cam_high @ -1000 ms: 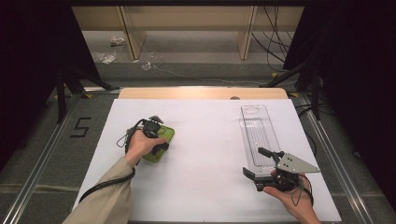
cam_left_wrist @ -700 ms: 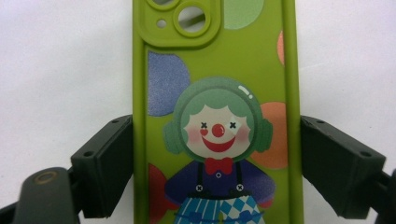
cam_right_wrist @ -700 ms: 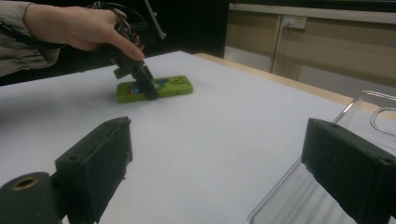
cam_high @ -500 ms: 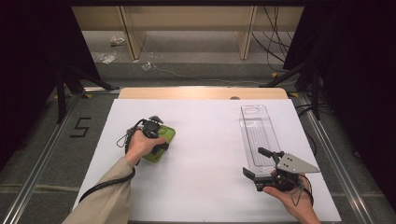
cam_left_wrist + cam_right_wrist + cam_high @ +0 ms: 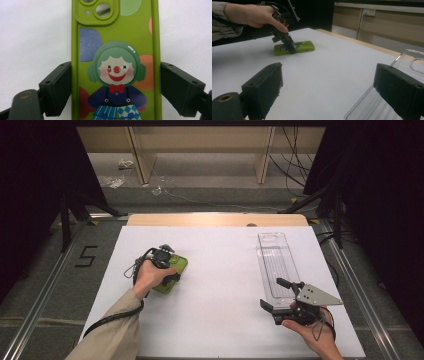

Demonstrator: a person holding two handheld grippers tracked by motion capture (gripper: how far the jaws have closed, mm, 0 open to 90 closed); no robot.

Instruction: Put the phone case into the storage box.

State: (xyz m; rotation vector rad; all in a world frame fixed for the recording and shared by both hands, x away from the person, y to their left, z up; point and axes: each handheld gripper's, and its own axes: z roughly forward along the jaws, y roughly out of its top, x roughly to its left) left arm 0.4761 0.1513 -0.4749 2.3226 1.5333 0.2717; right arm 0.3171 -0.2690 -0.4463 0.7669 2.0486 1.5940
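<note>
A green phone case [image 5: 116, 32] printed with a clown lies flat, back up, on the white table [image 5: 220, 320] at its left. My left gripper [image 5: 169, 273] points down over it. In the left gripper view the two black jaws [image 5: 116, 85] stand against the case's long sides, shut on it. From the right gripper view the same case [image 5: 304, 46] lies under the left gripper [image 5: 288, 48] and the hand that holds it. My right gripper [image 5: 272, 292] stands open at the front right with nothing between its jaws [image 5: 327, 85].
A clear plastic box [image 5: 275, 260] lies lengthwise at the right of the table, its near end beside my right gripper; it also shows as [image 5: 412, 62]. A wooden strip [image 5: 215, 220] borders the far edge. A sleeve [image 5: 115, 330] comes in from the bottom left.
</note>
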